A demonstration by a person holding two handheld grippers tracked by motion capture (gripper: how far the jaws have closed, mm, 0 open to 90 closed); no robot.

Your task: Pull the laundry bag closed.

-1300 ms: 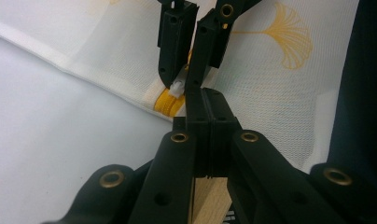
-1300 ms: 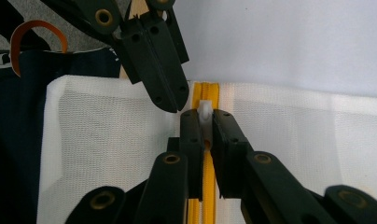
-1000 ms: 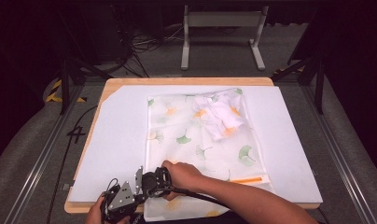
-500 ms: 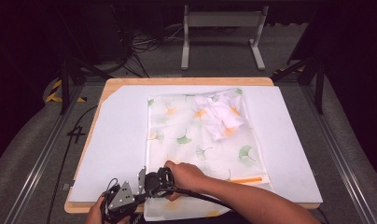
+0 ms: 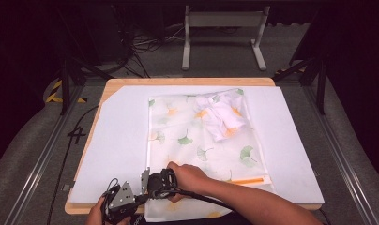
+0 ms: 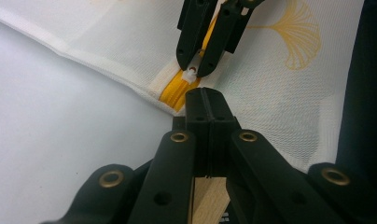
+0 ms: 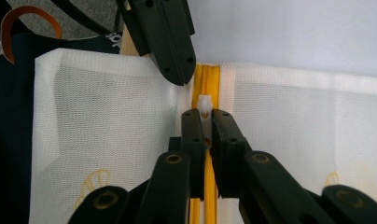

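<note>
A white mesh bag (image 5: 192, 140) printed with ginkgo leaves lies flat on the white board (image 5: 122, 126), with a white garment (image 5: 223, 115) inside it at the far right. A yellow zipper (image 5: 247, 180) runs along its near edge. Both grippers meet at the bag's near left corner. My left gripper (image 6: 207, 95) is shut on the bag's edge just at the zipper's end (image 6: 175, 91). My right gripper (image 7: 204, 116) is shut on the white zipper pull (image 7: 204, 103), facing the left gripper (image 7: 173, 70) a short way off. In the high view the left gripper (image 5: 140, 191) and right gripper (image 5: 152, 183) sit close together.
The board rests on a wooden table (image 5: 187, 81) whose near edge lies just under the grippers. The person's right forearm (image 5: 253, 201) crosses the bag's near edge. A metal stand (image 5: 223, 28) and cables are on the floor behind the table.
</note>
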